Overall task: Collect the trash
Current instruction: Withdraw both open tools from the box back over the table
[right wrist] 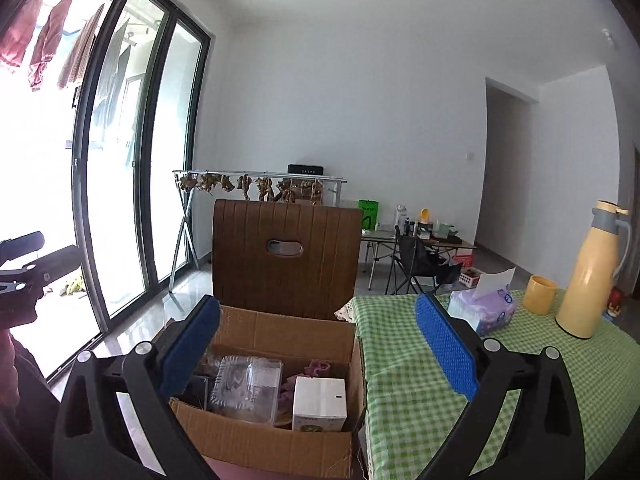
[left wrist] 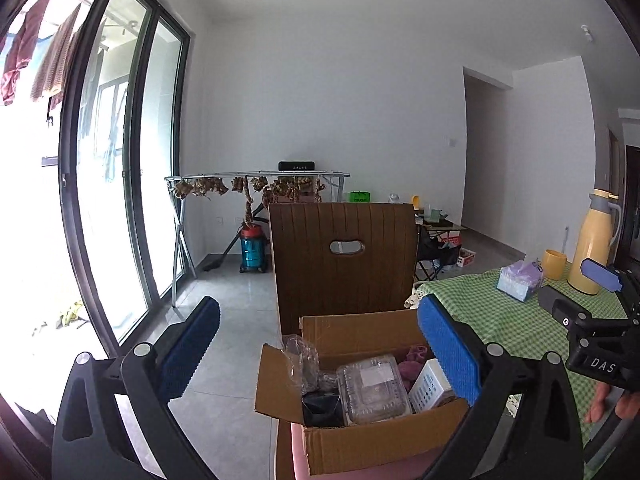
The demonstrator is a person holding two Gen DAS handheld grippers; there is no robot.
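Left gripper (left wrist: 318, 354) spread wide, nothing held — it hangs over the box (left wrist: 372, 436). The box sits on a pink seat in front of the brown chair back (left wrist: 344, 260), flaps up. Inside, left to right: crumpled clear wrap (left wrist: 300, 354), a black item (left wrist: 322, 408), a clear clamshell (left wrist: 374, 388), purple scraps (left wrist: 412, 360), a small white carton (left wrist: 430, 390). So trash is already in the box; collection looks mostly done.

Right gripper (right wrist: 318, 346) also wide and empty, above the box edge beside the table (right wrist: 404, 364). On the green check cloth only a tissue pack (right wrist: 482, 306), yellow cup (right wrist: 540, 294) and flask (right wrist: 592, 276) show — none reads as trash, though I judge that, not know it. The floor by the window looks bare of litter. What's left, likely: check the unseen near part of the table, else finish.
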